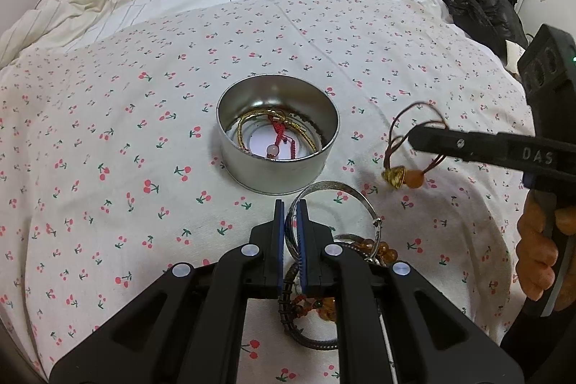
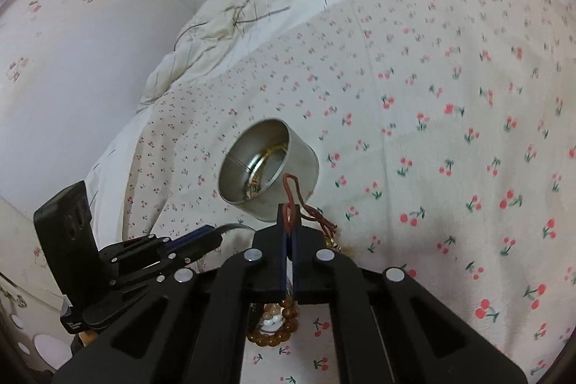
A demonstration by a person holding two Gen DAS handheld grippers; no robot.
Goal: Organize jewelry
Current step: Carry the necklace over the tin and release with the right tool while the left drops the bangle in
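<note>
Both your jaws are clenched: left gripper (image 1: 291, 207) on the silver bangle (image 1: 334, 200), right gripper (image 2: 290, 216) on the red cord bracelet (image 2: 293, 200), beside the tin (image 1: 277, 146).

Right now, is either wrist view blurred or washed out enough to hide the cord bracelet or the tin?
Left wrist view: the red cord bracelet hanging from the right tongs is motion-smeared, the tin sharp with mild glare inside. Right wrist view: softer overall, the cherry-print sheet pale and bowed by the fisheye, the cord loop still readable.

one tin (image 1: 277, 168), two grippers (image 1: 290, 207); several bracelets (image 1: 334, 204)
</note>
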